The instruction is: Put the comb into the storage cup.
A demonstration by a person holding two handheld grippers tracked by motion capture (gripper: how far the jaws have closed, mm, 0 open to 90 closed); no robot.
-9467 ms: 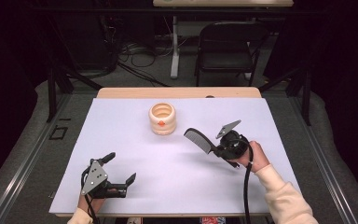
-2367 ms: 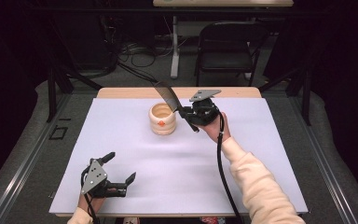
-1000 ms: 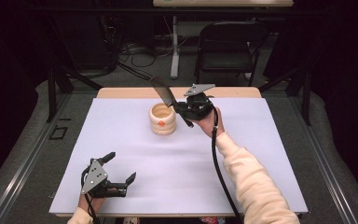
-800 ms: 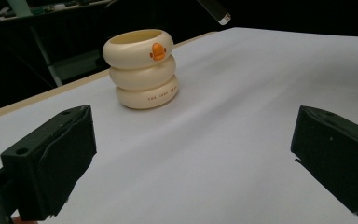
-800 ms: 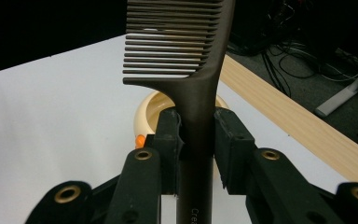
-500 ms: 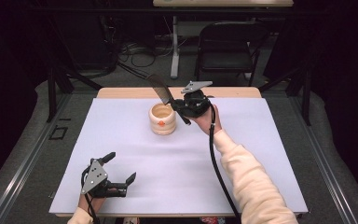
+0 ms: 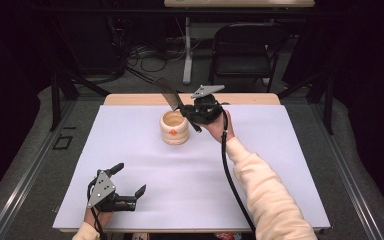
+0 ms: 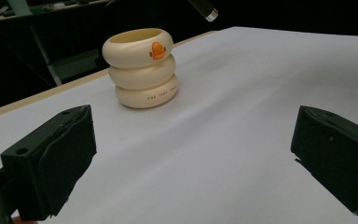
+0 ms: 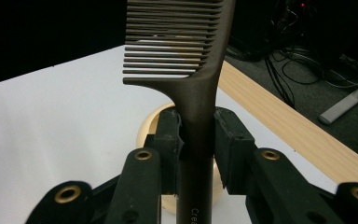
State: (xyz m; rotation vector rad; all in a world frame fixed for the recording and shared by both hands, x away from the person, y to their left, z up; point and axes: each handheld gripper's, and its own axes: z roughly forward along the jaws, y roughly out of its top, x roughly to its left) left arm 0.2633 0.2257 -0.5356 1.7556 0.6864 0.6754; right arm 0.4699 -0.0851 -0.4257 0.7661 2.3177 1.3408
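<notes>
At the near left of the white table (image 7: 130, 150), the left gripper (image 7: 125, 182) rests low in a person's hand with its jaws spread wide and nothing between them. Toward the far edge, near the middle, stands a cream holder (image 7: 174, 127) shaped like three stacked rings, open at the top. Just to its right, the right gripper (image 7: 187, 111) pinches a dark comb (image 9: 193, 60) by the handle, the toothed end tilted up and away above the holder's rim.

A dark brown comb (image 9: 200, 93), a cream ringed holder (image 7: 174, 128) with an orange mark, white table (image 7: 145, 170).
</notes>
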